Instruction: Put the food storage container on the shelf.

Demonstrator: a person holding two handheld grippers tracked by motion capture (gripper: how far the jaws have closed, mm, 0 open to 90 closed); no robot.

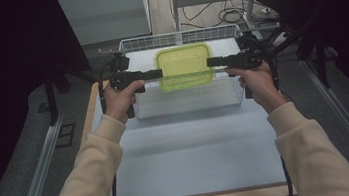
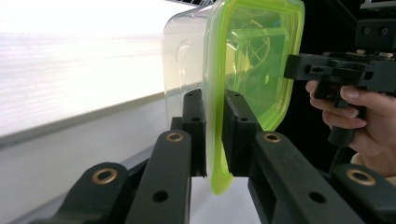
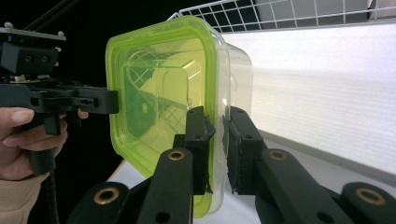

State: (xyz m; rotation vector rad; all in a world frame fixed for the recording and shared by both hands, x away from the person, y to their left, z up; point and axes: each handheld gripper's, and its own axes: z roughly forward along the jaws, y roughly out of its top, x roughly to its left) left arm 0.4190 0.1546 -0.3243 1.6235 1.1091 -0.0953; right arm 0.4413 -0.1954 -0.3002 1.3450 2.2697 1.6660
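Green-lidded clear container (image 1: 184, 65), white wire basket (image 1: 225, 32)

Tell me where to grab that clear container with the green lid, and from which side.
Take the container by the protruding lid rim on its two short ends, coming in level from left and right. The rim is thin enough for the jaws to clamp. That is how the left gripper and right gripper hold it now, above the wire basket.
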